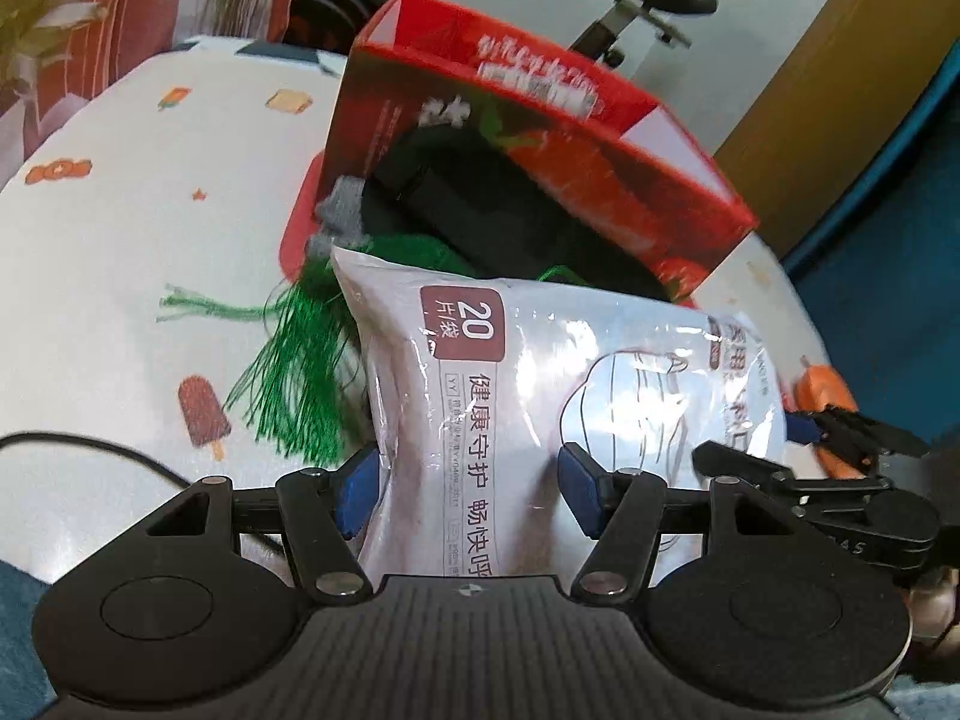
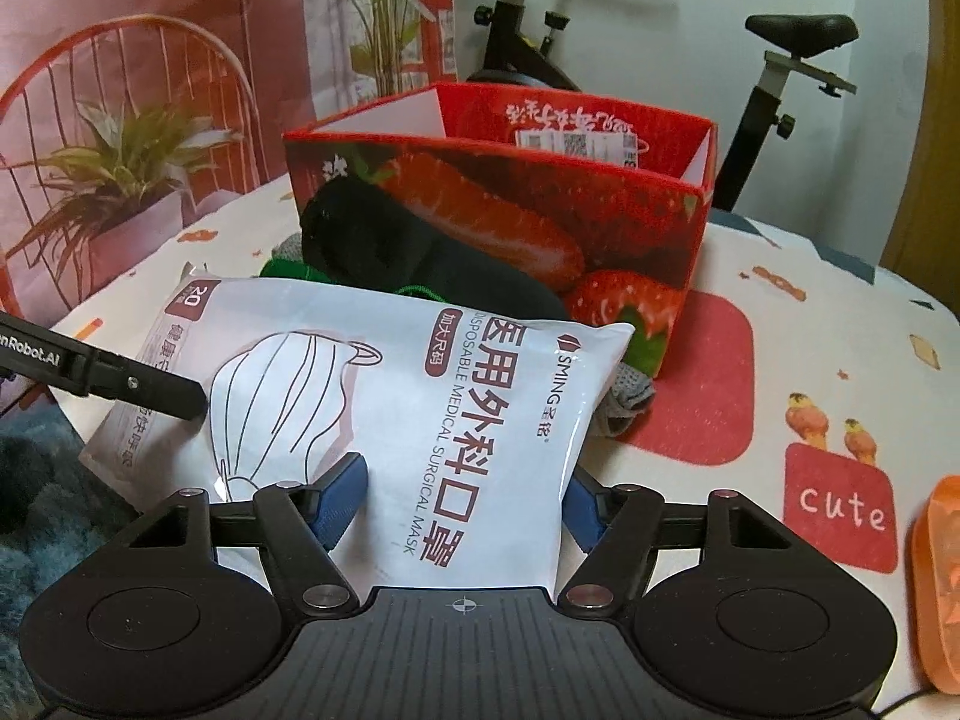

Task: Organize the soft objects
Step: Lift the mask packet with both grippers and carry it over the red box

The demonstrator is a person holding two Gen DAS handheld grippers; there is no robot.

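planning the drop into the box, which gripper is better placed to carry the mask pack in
Right, probably. The right gripper grips the white plastic mask pack and faces the red strawberry-print cardboard box squarely; the left gripper sees it tilted.

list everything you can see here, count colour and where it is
mask pack: 1, white with brown print, in front of the box, held at both ends
strawberry box: 1, red, open top, on the table behind the pack
black soft item: 1, black, leaning on the box front
green tassel: 1, green, on the table left of the pack
grey cloth: 1, grey, under the pack's far corner
orange object: 1, orange, right table edge
tablecloth: 1, white with red and orange prints
exercise bike: 1, black, behind the table
left hand-held gripper: 1, black with blue pads, shut on the pack
right hand-held gripper: 1, same, shut on the pack
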